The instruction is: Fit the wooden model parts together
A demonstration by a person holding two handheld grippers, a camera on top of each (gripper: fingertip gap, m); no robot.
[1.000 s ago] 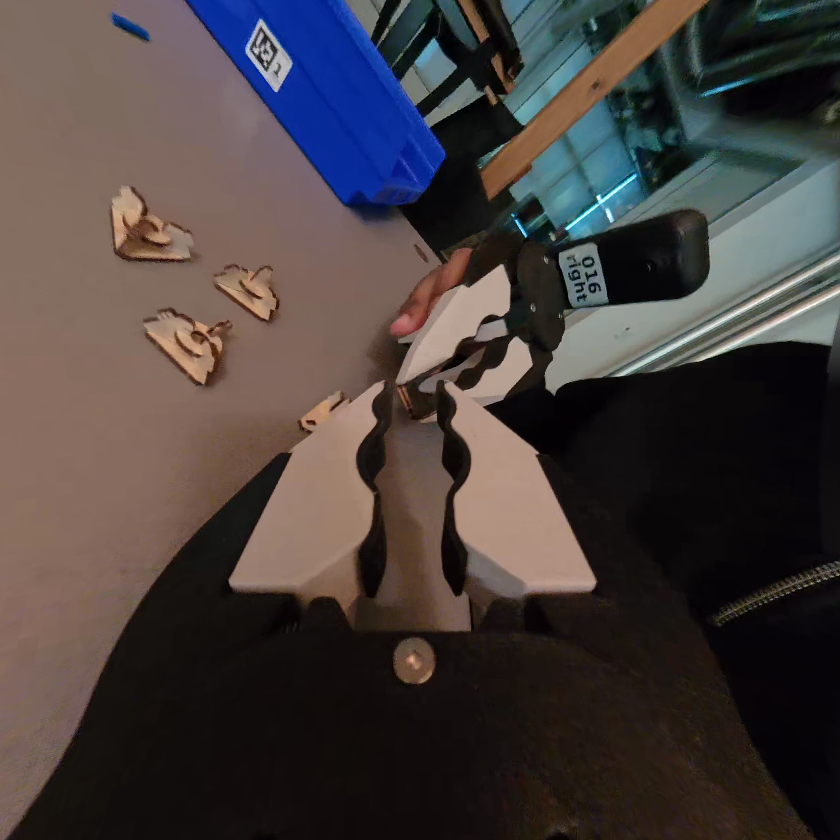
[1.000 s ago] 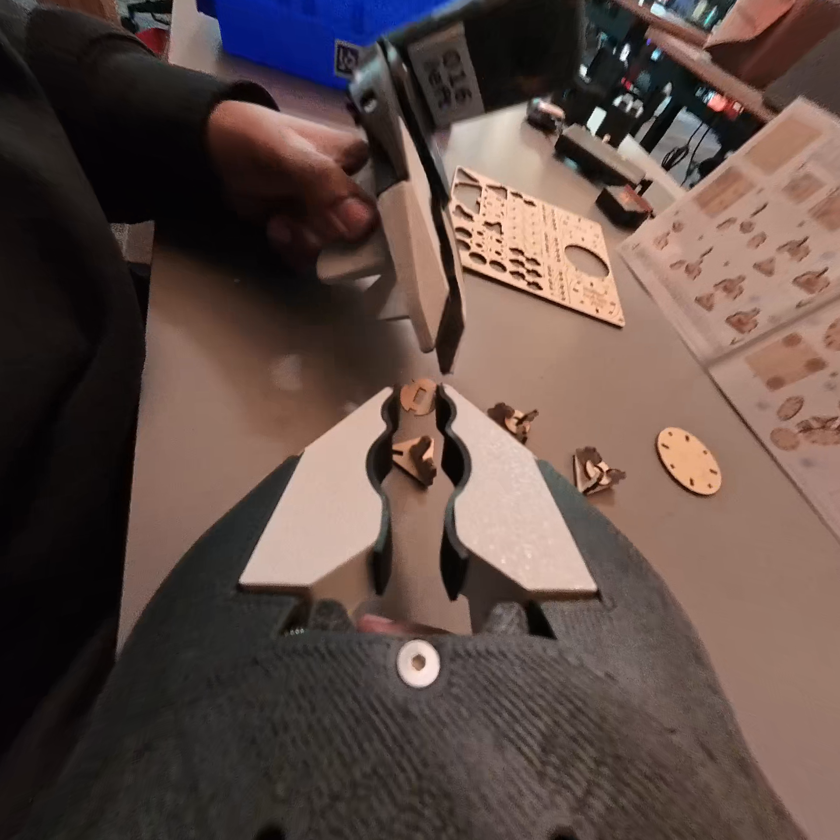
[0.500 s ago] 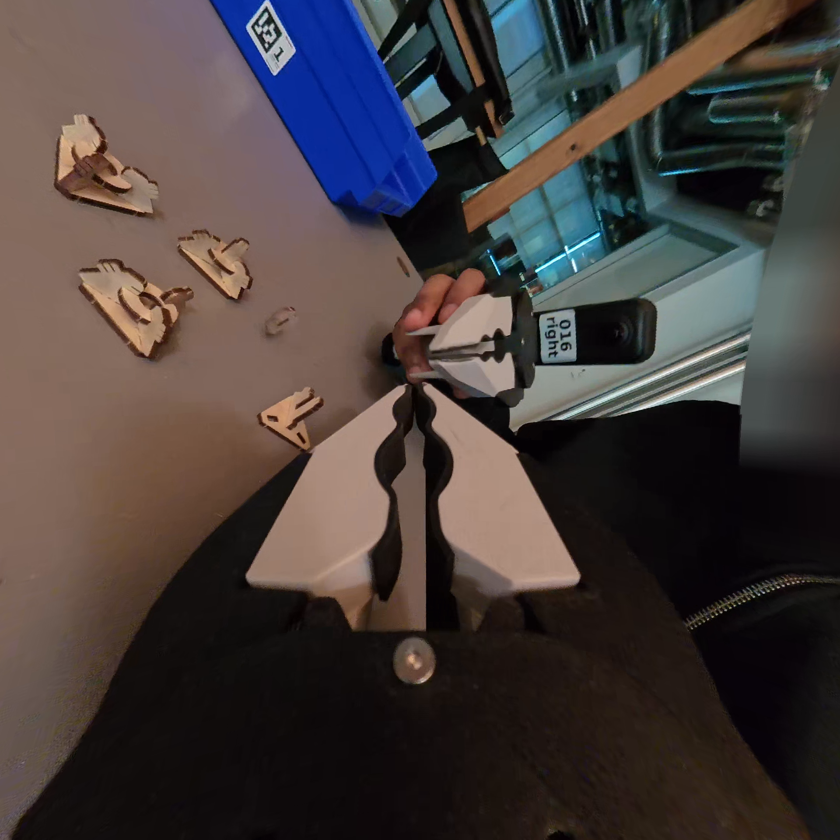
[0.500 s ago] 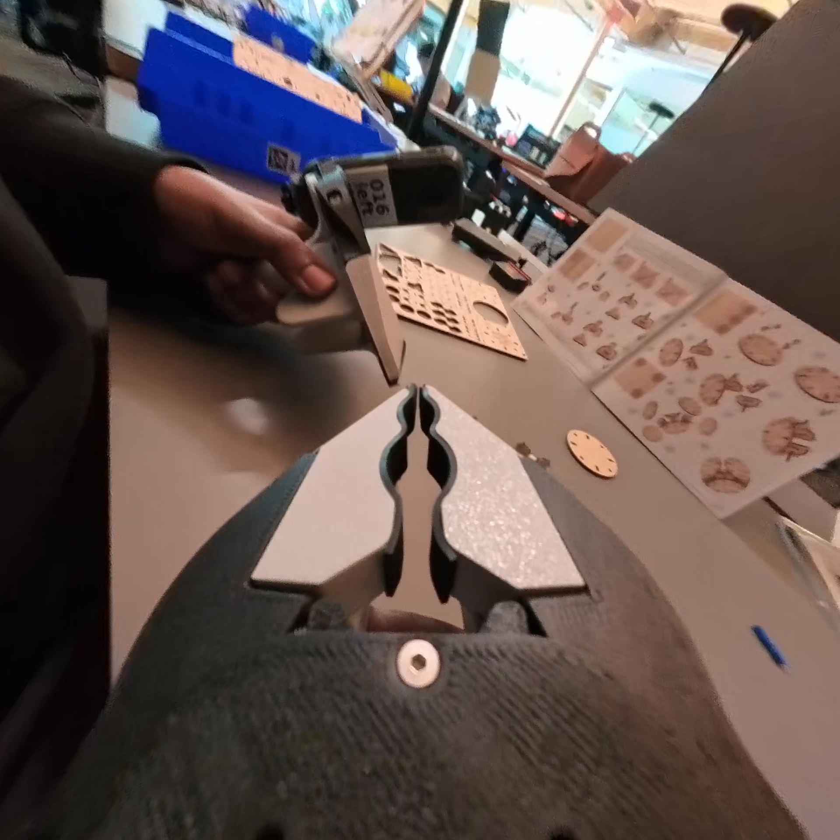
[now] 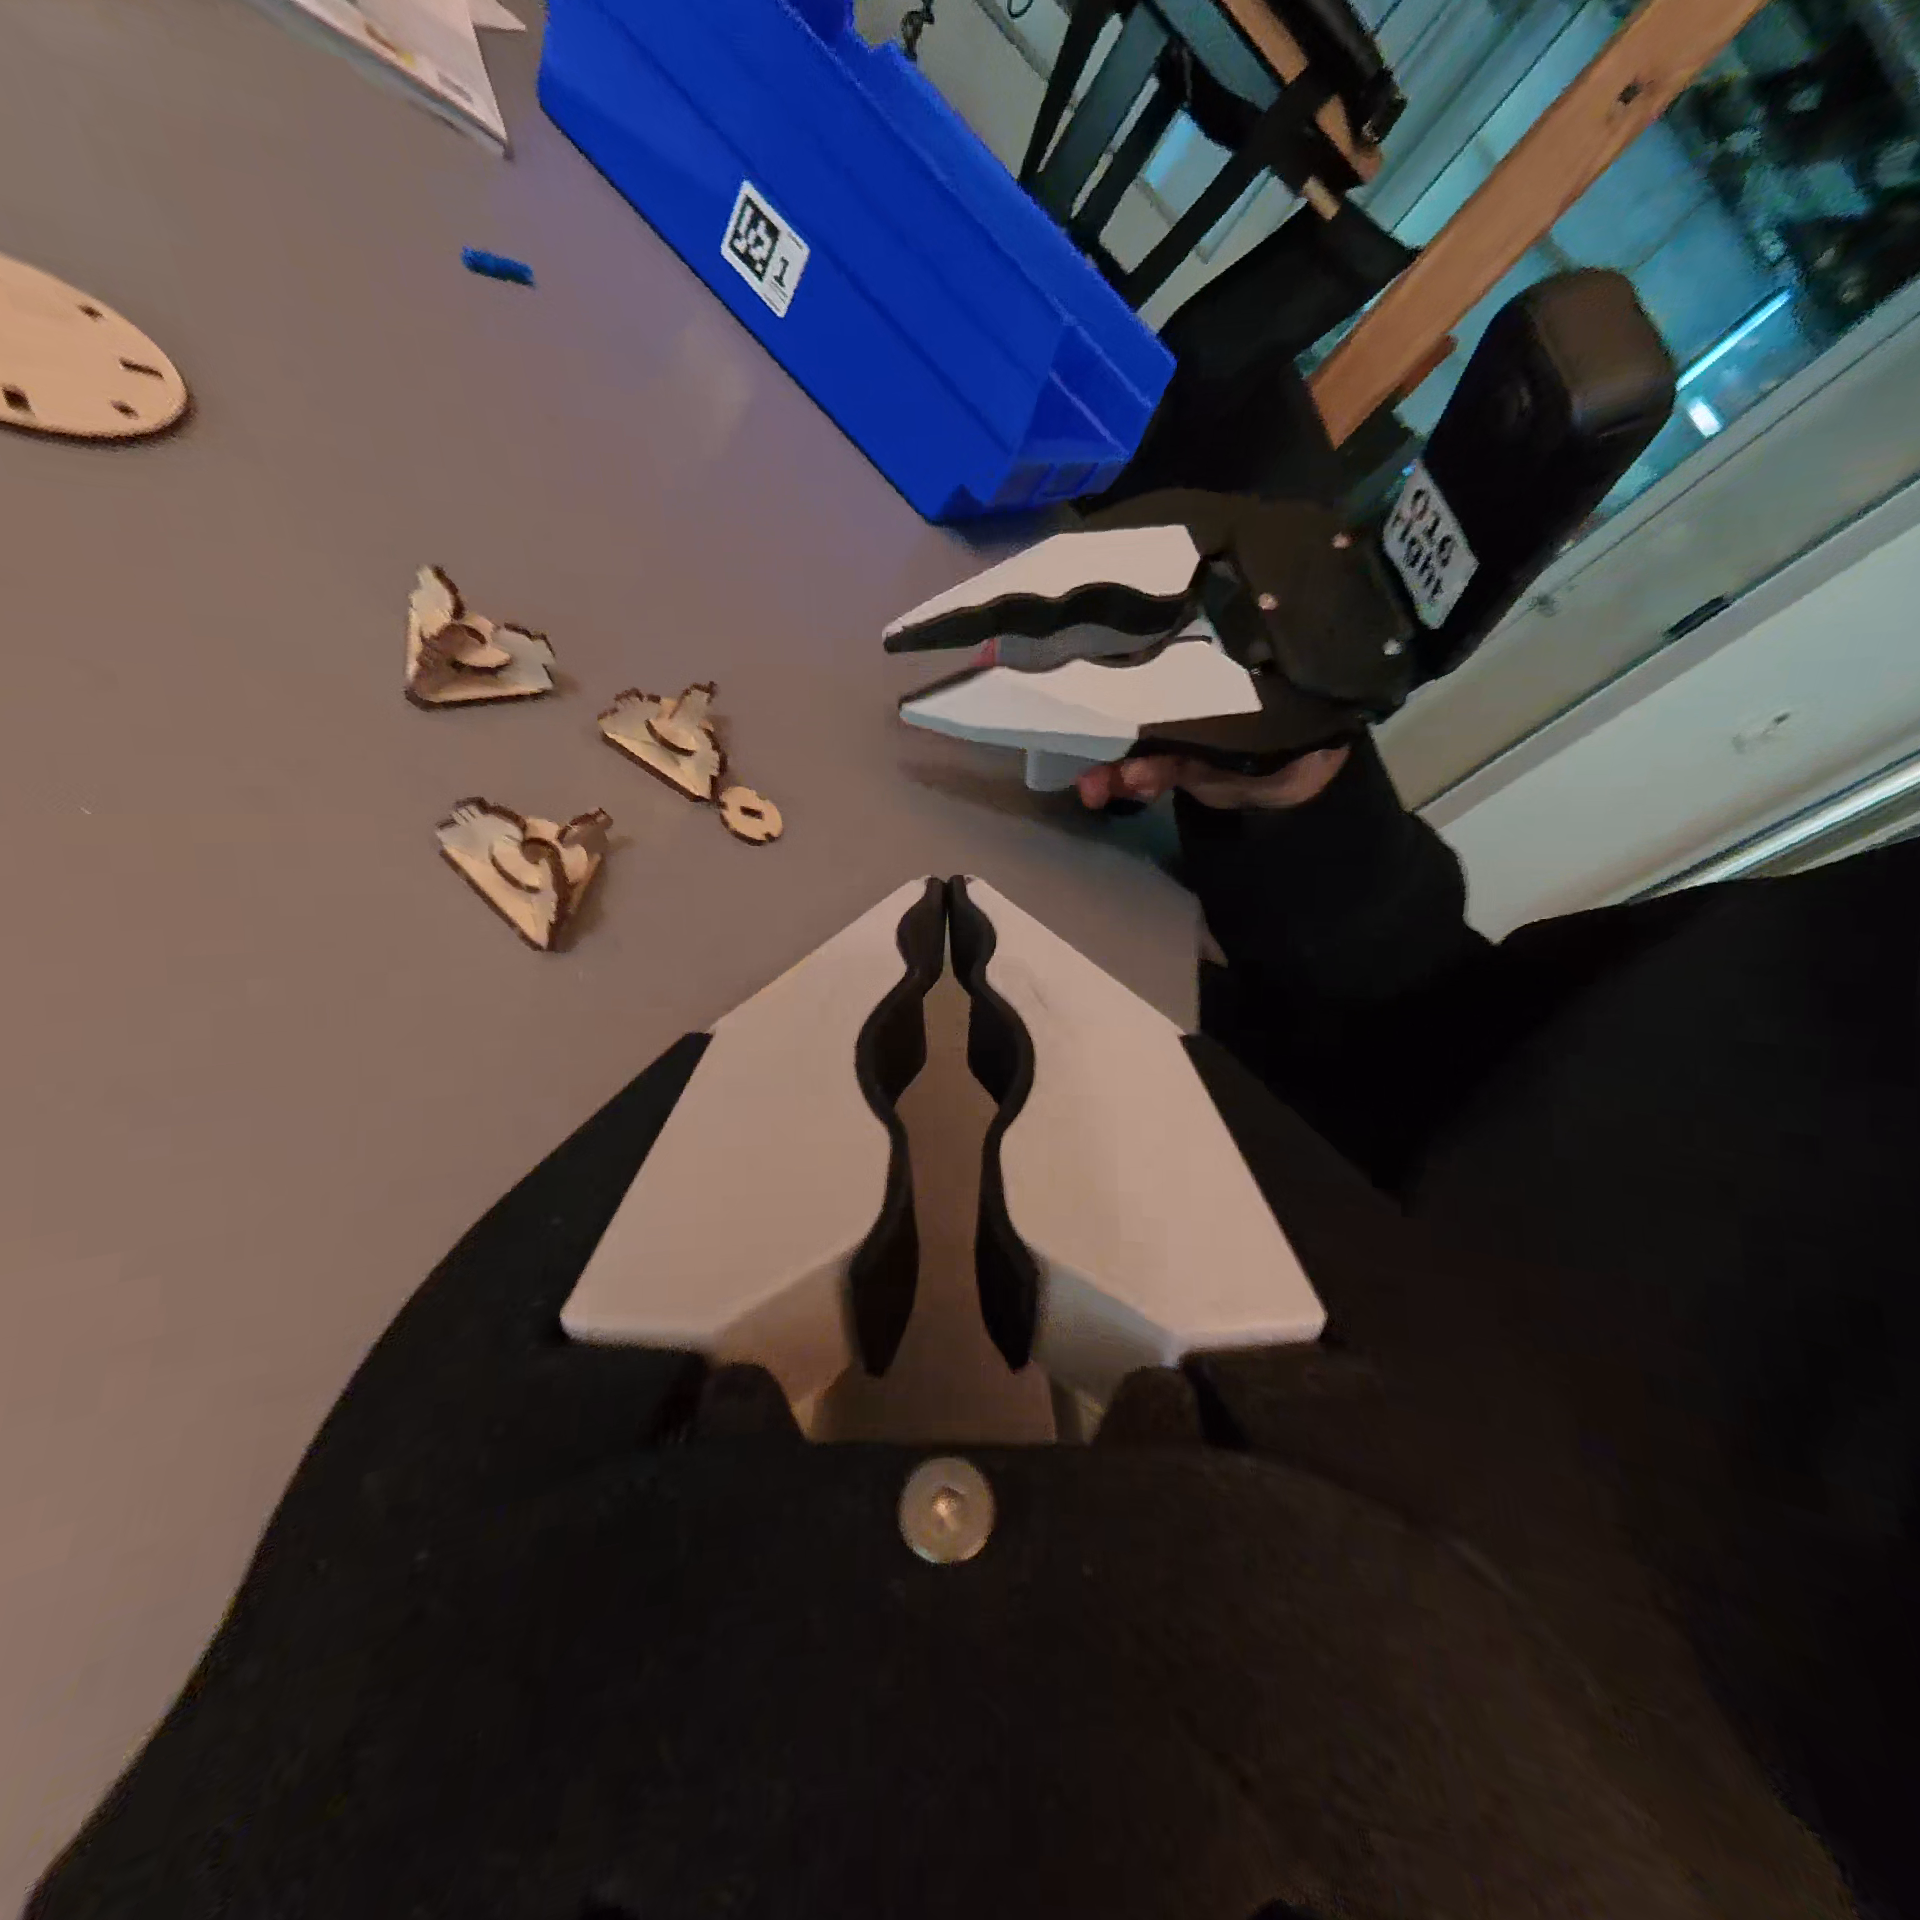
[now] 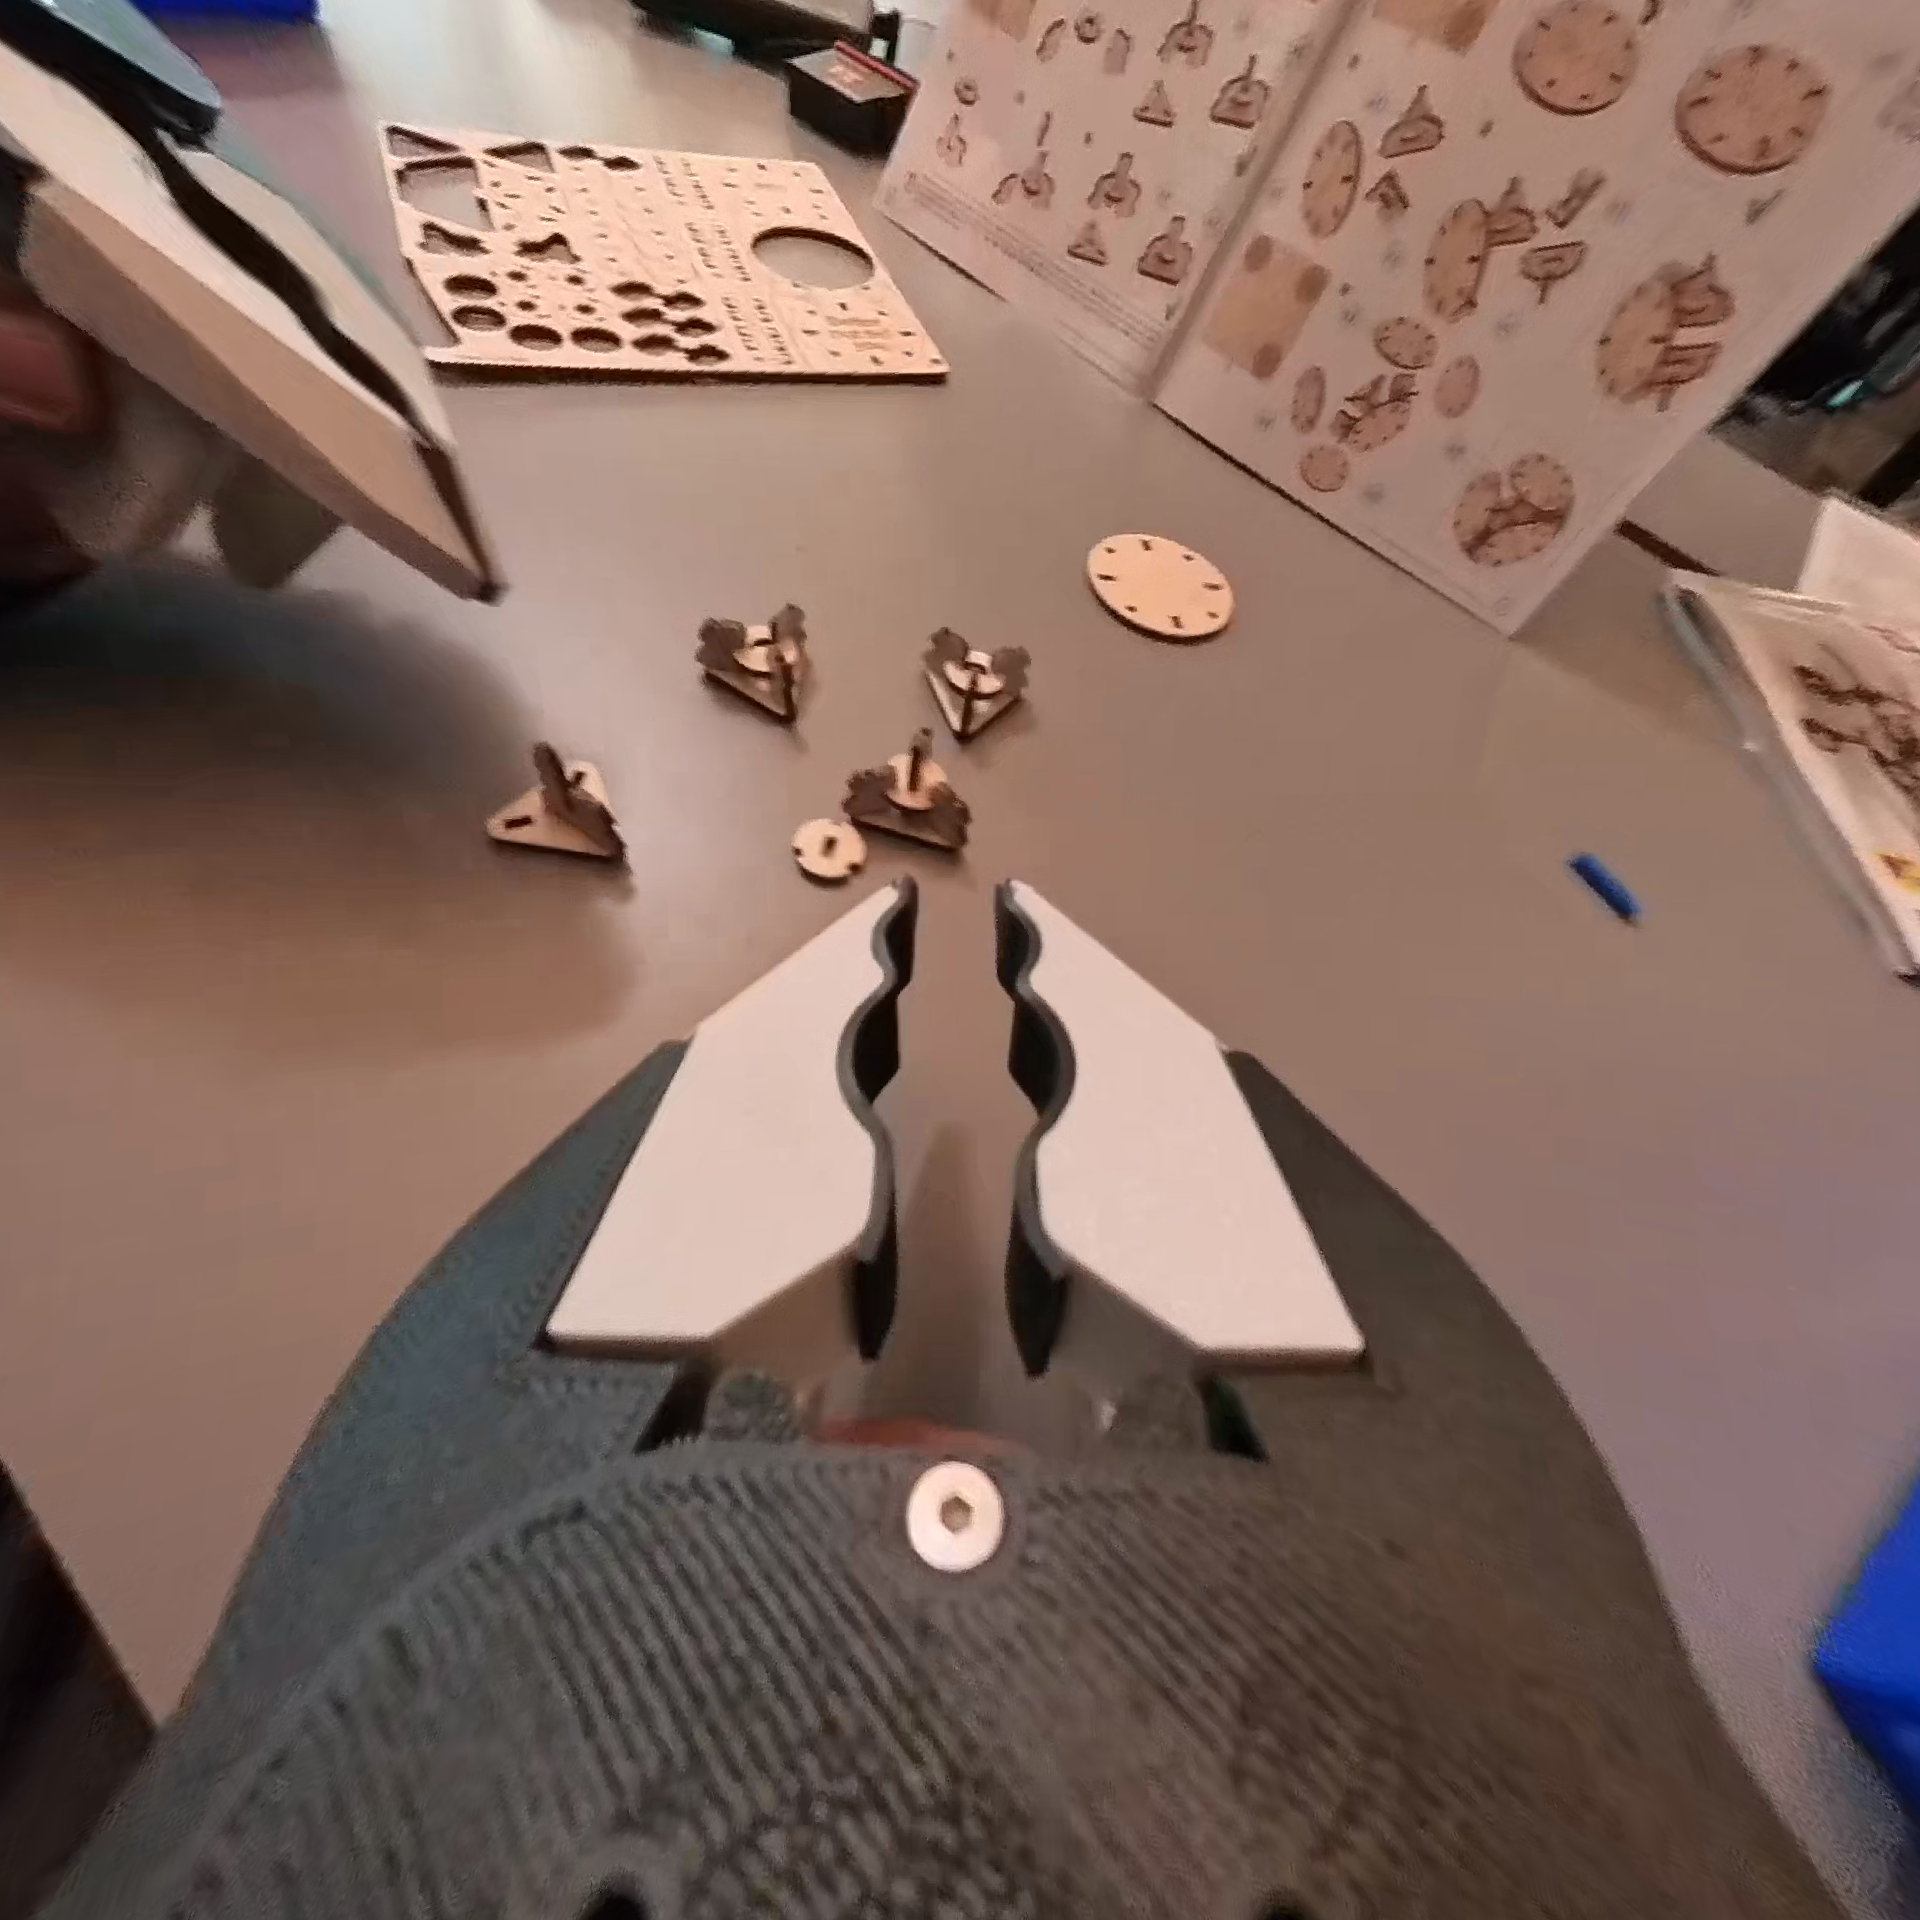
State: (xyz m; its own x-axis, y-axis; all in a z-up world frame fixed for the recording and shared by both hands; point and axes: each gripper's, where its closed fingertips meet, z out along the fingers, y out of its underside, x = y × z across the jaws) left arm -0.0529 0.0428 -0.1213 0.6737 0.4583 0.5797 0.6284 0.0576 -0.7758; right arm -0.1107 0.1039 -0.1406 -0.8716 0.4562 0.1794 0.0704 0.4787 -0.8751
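Observation:
My left gripper (image 5: 948, 883) is shut with its tips touching and nothing between them; it hovers over the grey table (image 5: 260, 1039). It also shows at the upper left of the right wrist view (image 6: 462, 577). My right gripper (image 6: 954, 891) is open with nothing between its pads, just short of a small round wooden disc (image 6: 828, 849) and a triangular wooden piece with a peg (image 6: 904, 800). In the left wrist view the right gripper (image 5: 899, 675) is held above the table, right of the wooden pieces. The small disc (image 5: 750, 814) lies beside a triangular piece (image 5: 665, 732).
More triangular wooden pieces (image 6: 753, 665) (image 6: 977, 681) (image 6: 556, 816) lie ahead. A larger wooden disc (image 6: 1161, 587), a cut-out wooden sheet (image 6: 665, 270) and instruction sheets (image 6: 1455, 260) lie farther back. A blue bin (image 5: 852, 260) stands at the table edge; a small blue piece (image 6: 1605, 883) lies to the right. The grippers' ends are close to 10 cm from one another.
A second ago the two grippers met tip to tip over small wooden parts. They have drawn apart. The left has shut on nothing; the right shut and then opened again, with nothing in it.

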